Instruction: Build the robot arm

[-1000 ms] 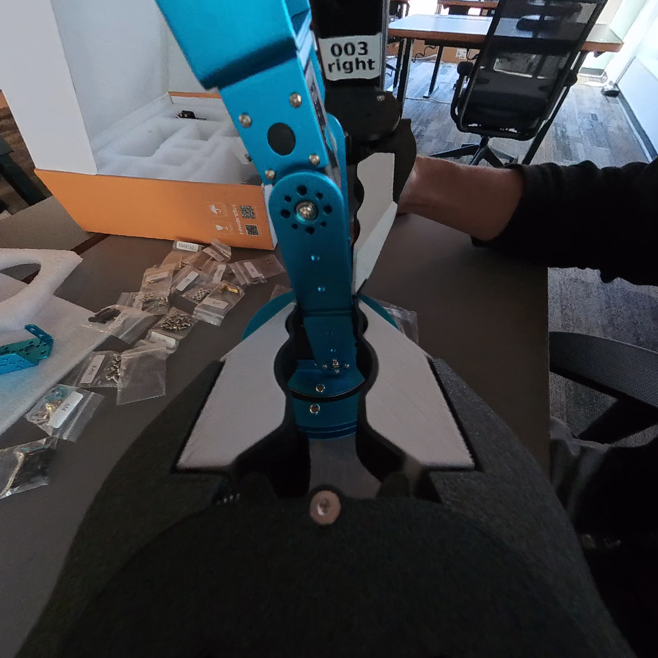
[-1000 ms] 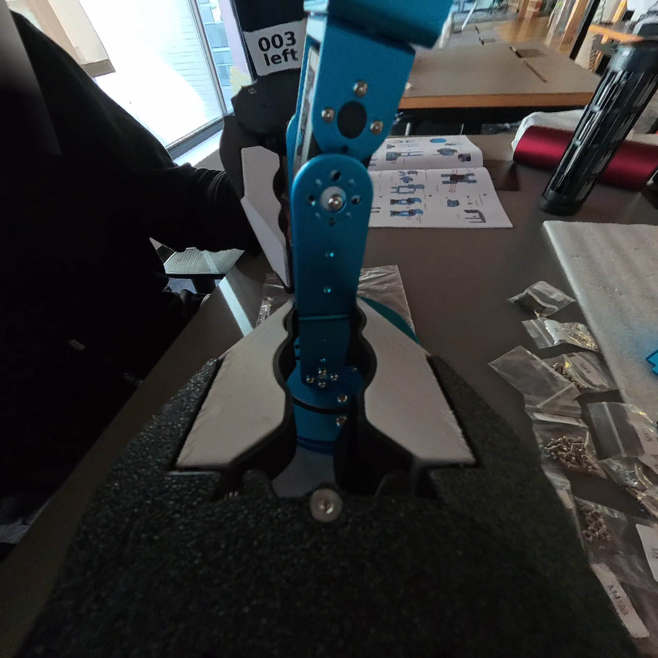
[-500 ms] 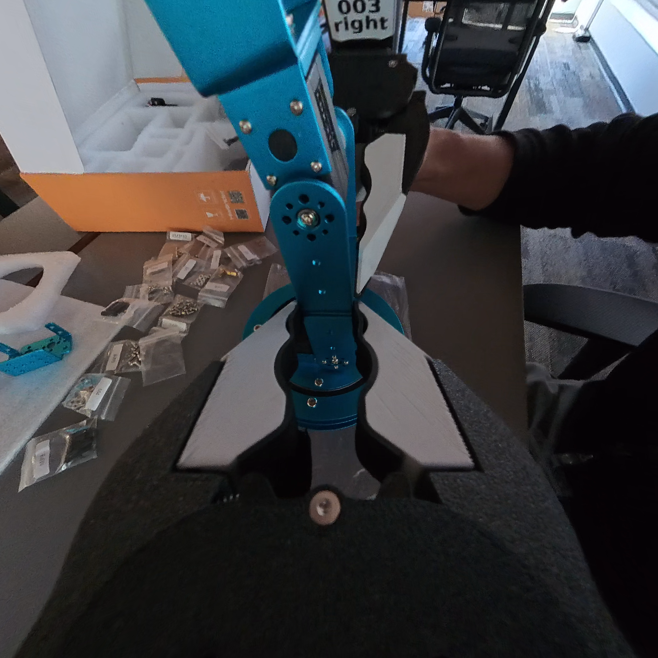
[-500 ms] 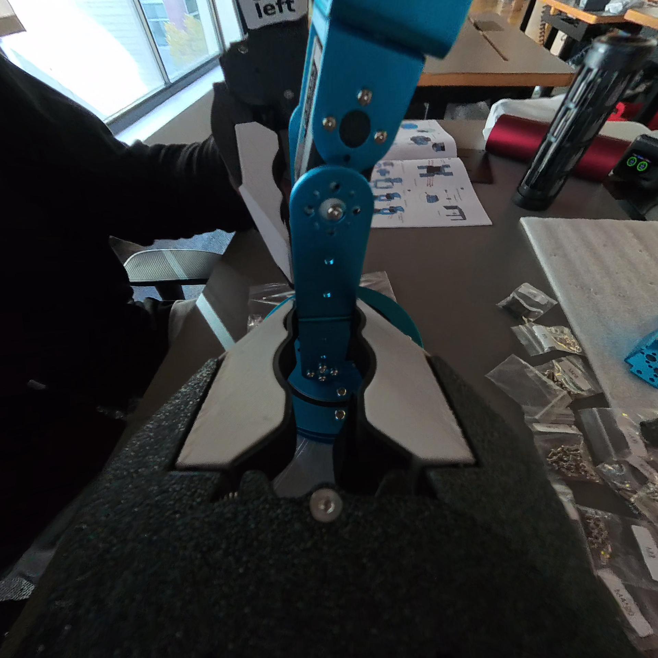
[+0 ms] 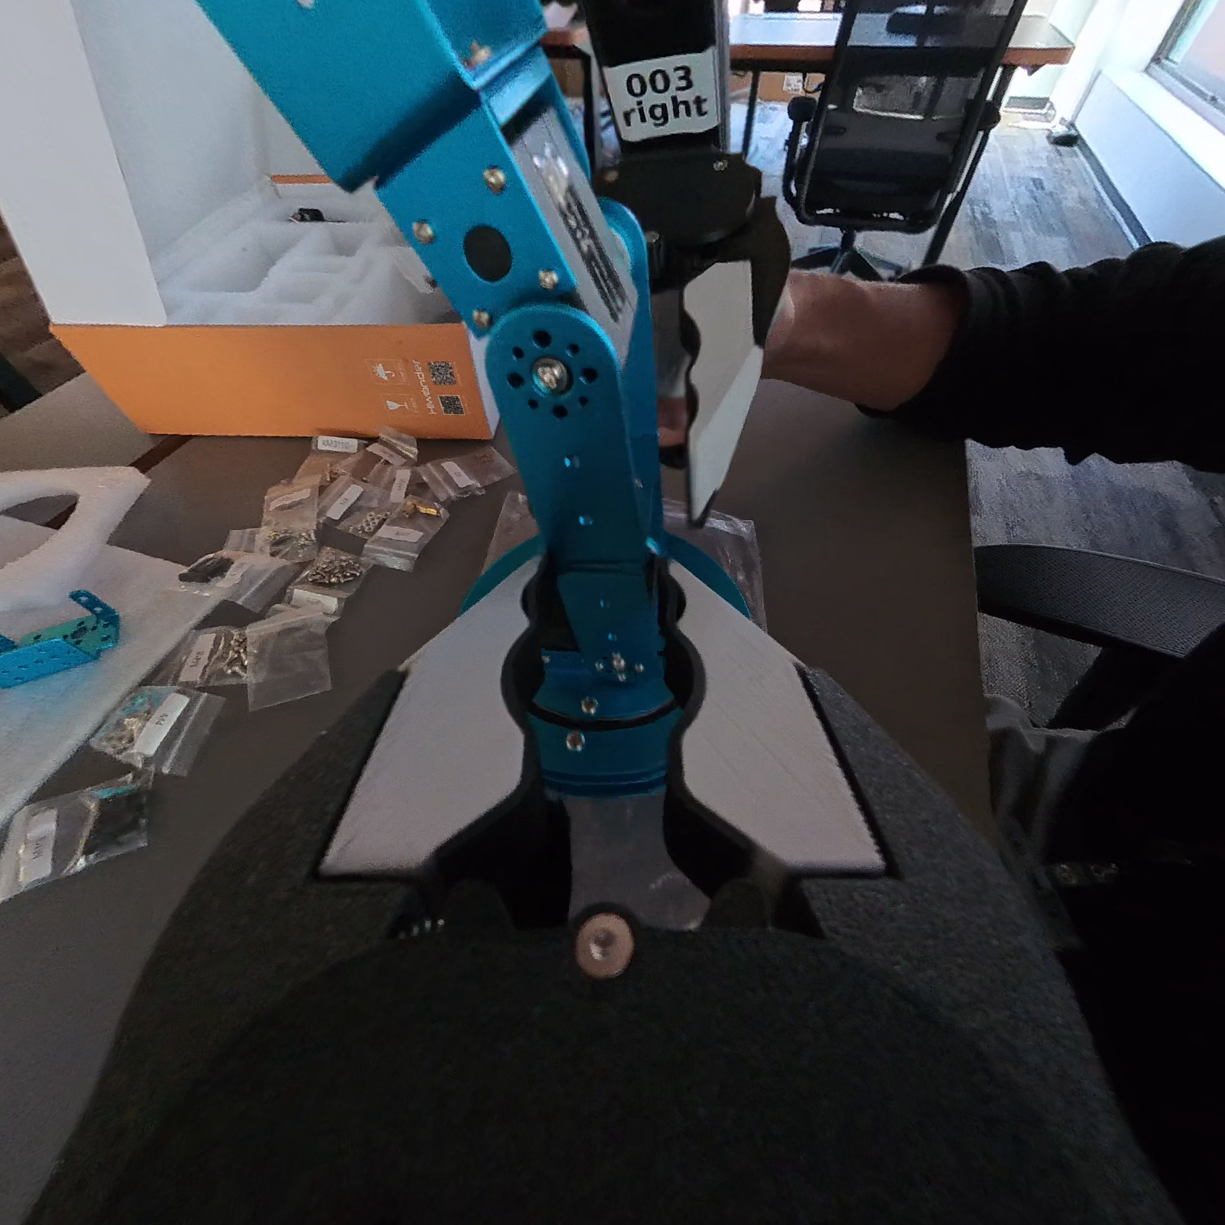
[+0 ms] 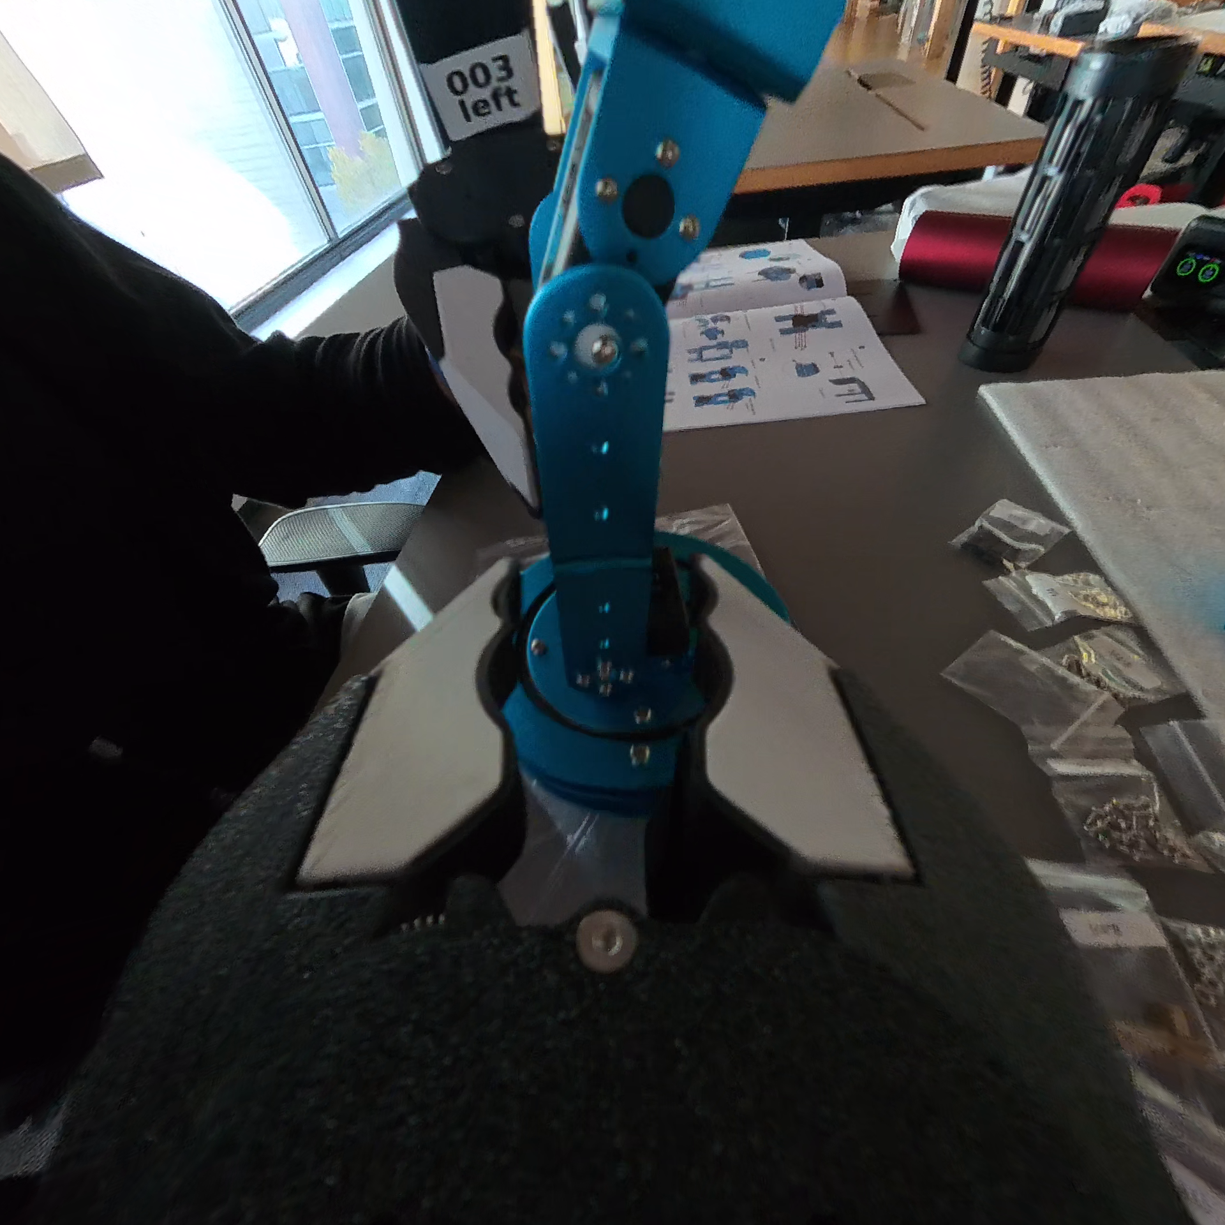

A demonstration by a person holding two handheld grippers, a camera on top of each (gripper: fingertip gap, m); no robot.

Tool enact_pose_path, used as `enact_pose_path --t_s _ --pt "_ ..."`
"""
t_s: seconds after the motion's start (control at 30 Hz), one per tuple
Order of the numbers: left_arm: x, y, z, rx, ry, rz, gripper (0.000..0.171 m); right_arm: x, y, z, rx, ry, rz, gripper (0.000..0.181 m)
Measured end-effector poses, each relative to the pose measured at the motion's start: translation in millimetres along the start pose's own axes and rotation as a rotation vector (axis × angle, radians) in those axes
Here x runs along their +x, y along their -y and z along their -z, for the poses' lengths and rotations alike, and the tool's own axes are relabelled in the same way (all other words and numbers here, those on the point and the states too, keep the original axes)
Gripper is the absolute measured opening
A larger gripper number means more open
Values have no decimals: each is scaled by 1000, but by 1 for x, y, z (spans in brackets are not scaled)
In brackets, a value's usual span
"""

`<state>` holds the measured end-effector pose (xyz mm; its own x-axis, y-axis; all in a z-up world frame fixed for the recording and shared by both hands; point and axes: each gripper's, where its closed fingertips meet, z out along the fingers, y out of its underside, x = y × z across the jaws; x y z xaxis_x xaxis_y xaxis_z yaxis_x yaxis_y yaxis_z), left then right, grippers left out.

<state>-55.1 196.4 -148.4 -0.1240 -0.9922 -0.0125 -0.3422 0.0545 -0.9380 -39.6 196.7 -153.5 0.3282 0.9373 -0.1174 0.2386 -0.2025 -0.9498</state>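
A blue metal robot arm (image 5: 563, 424) stands upright on a dark table (image 5: 848, 596), its round base on a clear plastic bag. My left gripper (image 5: 600, 583) is shut on the arm's round base (image 5: 596, 736), its white fingers (image 5: 451, 749) on either side. My right gripper (image 6: 603, 577) is shut on the same base (image 6: 596, 736) from the opposite side. Each view shows the other gripper behind the arm: the right one (image 5: 669, 172) with a hand behind it, the left one (image 6: 477, 199). The arm's upper links (image 6: 656, 166) lean over at the top.
An orange and white box (image 5: 265, 378) with foam stands at the back left. Several small bags of screws (image 5: 318, 550) lie near a white foam sheet with a blue bracket (image 5: 59, 643). An open booklet (image 6: 782, 351), a black cylinder (image 6: 1060, 219) and a red roll (image 6: 961, 258) lie beyond. An office chair (image 5: 915, 113) stands behind. Less than 4 cm separates the two grippers' tips.
Both grippers stay shut on the base. The arm's upper links lean further to one side. In the right view the base has turned a little, showing a black part on its right.
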Motion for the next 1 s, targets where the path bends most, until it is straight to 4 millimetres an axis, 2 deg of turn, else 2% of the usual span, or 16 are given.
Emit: enact_pose_path --t_s 0.03,0.07,0.1,0.17,0.27,0.4,0.5,0.77,1.0 --pt "1 -4 7 -3 13 9 41 -1 -6 8 -24 4 -7 57" --pt "1 -12 16 -23 37 16 52 0 -17 18 -70 0 -4 62" --pt "-1 -26 27 -63 66 15 53 6 -35 29 -140 -34 12 69" --pt "-4 -67 44 -209 95 -34 55 17 -77 47 -305 -100 55 99" --pt "-14 -116 52 -411 110 -117 76 29 -127 55 -514 -155 60 120" --pt "-22 -152 45 -565 14 -136 90 30 -149 49 -628 -172 47 127" --pt "-24 -154 44 -562 -28 -133 94 28 -151 50 -631 -191 24 126" --pt "-23 -159 42 -516 -105 -45 91 23 -152 52 -585 -216 -21 119" --pt "-32 -160 45 -562 -161 -77 89 10 -153 53 -596 -254 -49 116"
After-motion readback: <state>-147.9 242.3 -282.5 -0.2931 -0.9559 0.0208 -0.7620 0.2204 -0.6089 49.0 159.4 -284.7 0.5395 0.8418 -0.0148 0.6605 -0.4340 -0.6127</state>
